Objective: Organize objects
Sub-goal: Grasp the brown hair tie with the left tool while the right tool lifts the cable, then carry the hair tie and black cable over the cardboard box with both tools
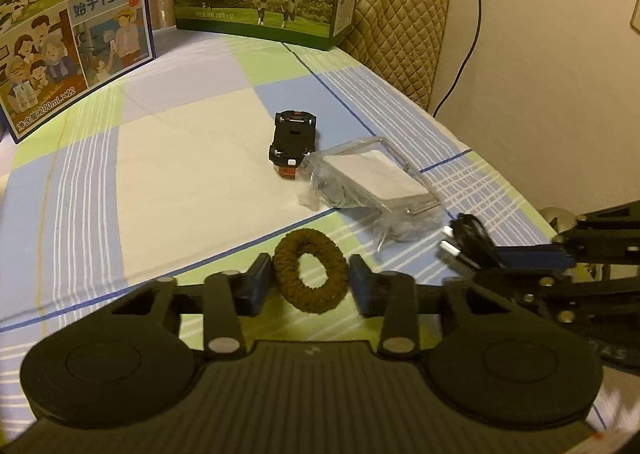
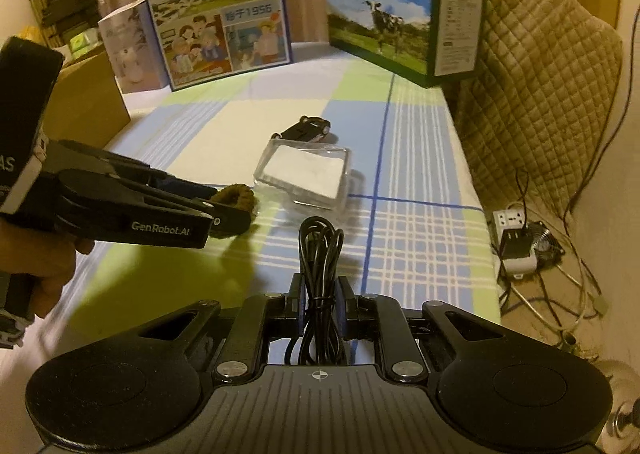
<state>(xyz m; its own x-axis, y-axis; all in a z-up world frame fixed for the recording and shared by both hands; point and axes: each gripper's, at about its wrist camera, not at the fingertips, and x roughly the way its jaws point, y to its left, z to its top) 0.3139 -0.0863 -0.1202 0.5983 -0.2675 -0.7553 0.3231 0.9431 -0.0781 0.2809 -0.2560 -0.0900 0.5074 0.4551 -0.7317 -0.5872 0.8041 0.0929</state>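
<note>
The left gripper (image 1: 311, 278) sits spread around a brown hair tie (image 1: 310, 271) on the surface (image 1: 180, 174). The right gripper (image 2: 320, 308) pinches a coiled black cable (image 2: 320, 254).

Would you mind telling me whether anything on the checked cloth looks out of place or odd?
Yes: the small black toy car lies upside down beside the clear plastic box, its underside and wheels facing up. The brown fabric hair ring sits between the left gripper's open jaws; the right gripper clamps a bundled black cable.
</note>
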